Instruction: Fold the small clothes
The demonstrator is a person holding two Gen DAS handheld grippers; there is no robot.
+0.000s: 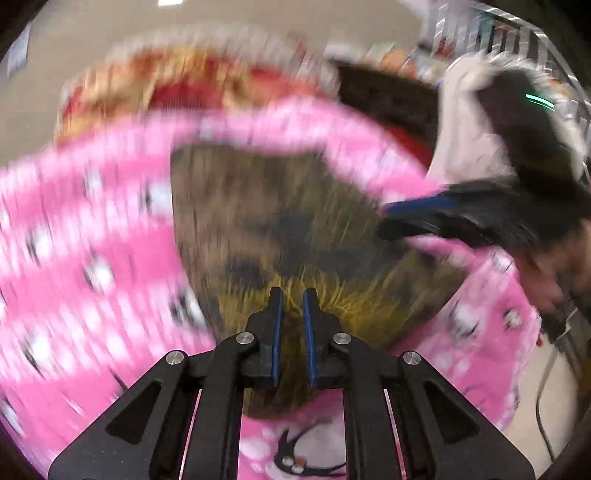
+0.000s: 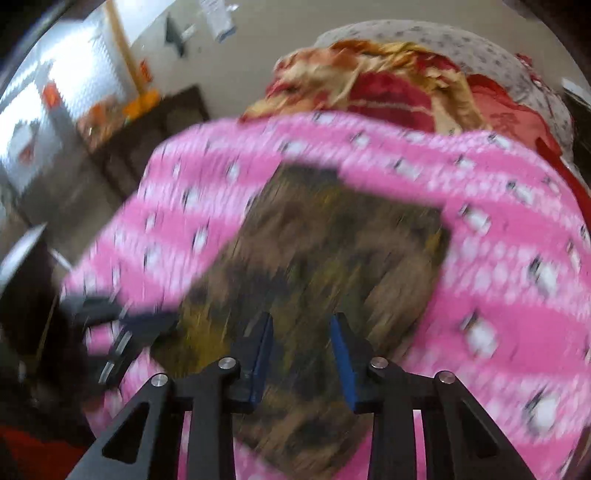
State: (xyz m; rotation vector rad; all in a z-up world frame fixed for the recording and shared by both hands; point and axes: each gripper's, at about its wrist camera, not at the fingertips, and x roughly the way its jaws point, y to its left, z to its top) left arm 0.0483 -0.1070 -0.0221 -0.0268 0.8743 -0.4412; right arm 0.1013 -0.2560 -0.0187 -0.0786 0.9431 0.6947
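Observation:
A brown and yellow patterned small garment [image 1: 288, 236] lies on a pink penguin-print blanket [image 1: 92, 240]. Both views are blurred by motion. My left gripper [image 1: 293, 295] is over the garment's near edge with its jaws close together and only a narrow gap; whether cloth is pinched I cannot tell. My right gripper [image 2: 303, 321] is open over the same garment [image 2: 325, 251], with cloth showing between its fingers. The right gripper also shows in the left wrist view [image 1: 399, 218] at the garment's right edge, and the left gripper shows in the right wrist view [image 2: 125, 317] at its left edge.
A pile of red and gold clothes [image 2: 369, 74] lies behind the pink blanket [image 2: 517, 221], with a grey dotted cover [image 2: 424, 33] beyond. A dark cabinet [image 2: 147, 125] stands at the left. The floor [image 1: 546, 398] shows beside the blanket's right edge.

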